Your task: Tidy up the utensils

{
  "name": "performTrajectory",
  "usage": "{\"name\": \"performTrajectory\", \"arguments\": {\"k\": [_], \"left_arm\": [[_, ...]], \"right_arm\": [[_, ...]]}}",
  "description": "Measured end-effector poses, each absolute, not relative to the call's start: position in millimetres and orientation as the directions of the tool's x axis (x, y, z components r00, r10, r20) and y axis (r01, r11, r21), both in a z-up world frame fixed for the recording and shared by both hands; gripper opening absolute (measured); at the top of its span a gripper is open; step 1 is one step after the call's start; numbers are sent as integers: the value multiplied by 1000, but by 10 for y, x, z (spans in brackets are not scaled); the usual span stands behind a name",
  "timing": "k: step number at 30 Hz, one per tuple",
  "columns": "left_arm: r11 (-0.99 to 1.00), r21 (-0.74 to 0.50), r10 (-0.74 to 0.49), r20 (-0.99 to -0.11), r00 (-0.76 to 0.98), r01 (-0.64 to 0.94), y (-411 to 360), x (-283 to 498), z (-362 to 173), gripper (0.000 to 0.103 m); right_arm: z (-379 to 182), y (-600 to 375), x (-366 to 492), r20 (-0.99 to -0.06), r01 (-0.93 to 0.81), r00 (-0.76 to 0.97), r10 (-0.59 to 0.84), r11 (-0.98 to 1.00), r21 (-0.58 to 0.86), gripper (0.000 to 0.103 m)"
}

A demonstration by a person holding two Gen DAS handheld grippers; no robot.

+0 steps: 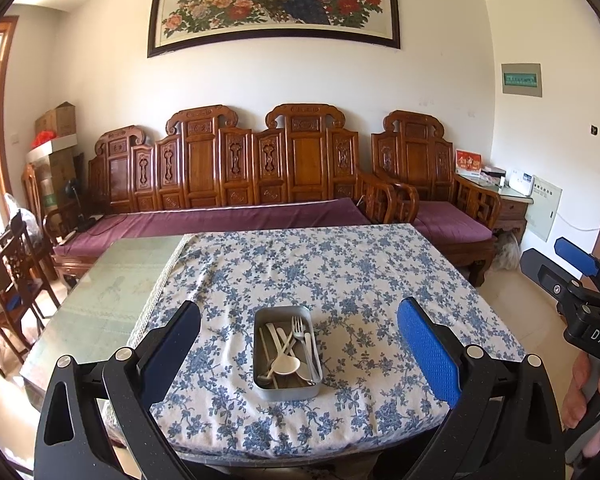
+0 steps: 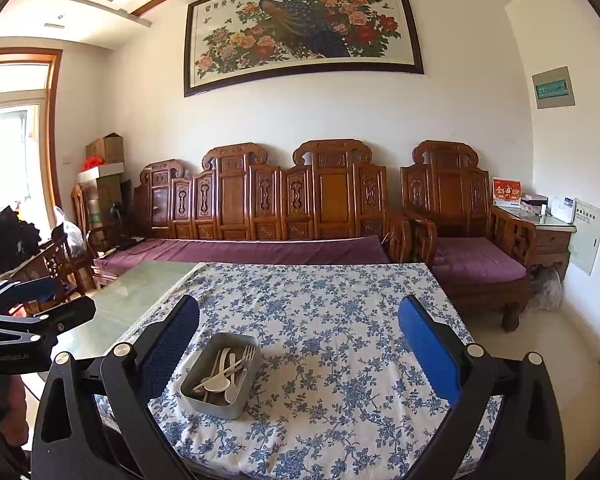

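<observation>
A rectangular metal tin (image 1: 287, 390) with rounded corners sat open on the blue-flowered cloth covering the desk (image 1: 364, 280), toward its near edge. Inside lay a loose heap of utensils: a silver fork (image 1: 300, 330) with tines toward the far end, a white plastic spoon (image 1: 286, 366) with its bowl toward the near end, and several pale slim handles crossing one another. Their exact count could not be told.

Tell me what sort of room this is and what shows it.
Most likely a home living room: a carved wooden sofa with purple cushions lines the wall under a large framed peacock painting, and a table with a blue floral tablecloth holds a metal tin of utensils.
</observation>
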State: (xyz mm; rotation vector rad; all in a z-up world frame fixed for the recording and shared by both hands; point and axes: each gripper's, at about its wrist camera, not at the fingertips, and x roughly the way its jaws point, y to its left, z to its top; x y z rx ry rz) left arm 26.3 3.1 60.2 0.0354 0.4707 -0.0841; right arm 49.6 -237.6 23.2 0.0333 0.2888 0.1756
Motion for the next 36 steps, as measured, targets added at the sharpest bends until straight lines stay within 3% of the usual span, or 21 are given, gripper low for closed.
{"name": "performTrajectory", "arguments": {"k": [36], "left_arm": [[997,3,-64,-454,889,74,65,244,590,95]], "right_arm": [[229,-2325,466,-283,-180,940,189,982,58,100]]}}
